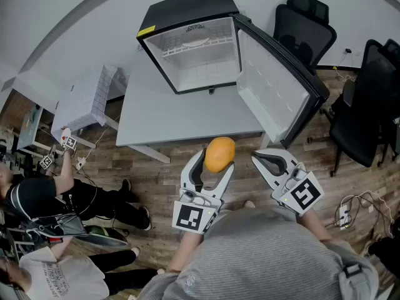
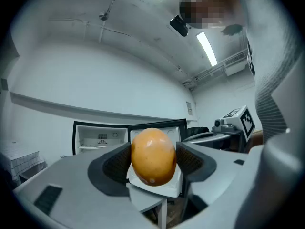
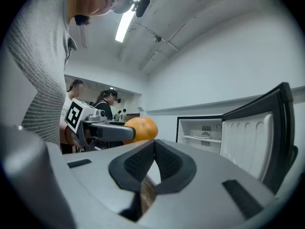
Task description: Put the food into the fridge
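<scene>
An orange fruit point(image 1: 219, 154) is clamped between the pads of my left gripper point(image 1: 217, 157), held level in the air just short of the grey table's front edge. In the left gripper view the fruit point(image 2: 153, 156) fills the gap between both jaws of the left gripper point(image 2: 153, 160). The small black fridge point(image 1: 187, 45) stands on the table with its door point(image 1: 275, 83) swung open to the right; a white dish lies on its shelf point(image 1: 197, 44). My right gripper point(image 1: 270, 161) hovers beside the fruit, its jaws pressed together and empty, as the right gripper view point(image 3: 154, 162) shows.
The grey table point(image 1: 156, 114) carries the fridge. Black office chairs point(image 1: 302, 25) stand at the right beyond the door. A white tiled box point(image 1: 87, 99) sits left of the table. People point(image 1: 44, 195) sit at the lower left. Cables lie on the wood floor point(image 1: 353, 208).
</scene>
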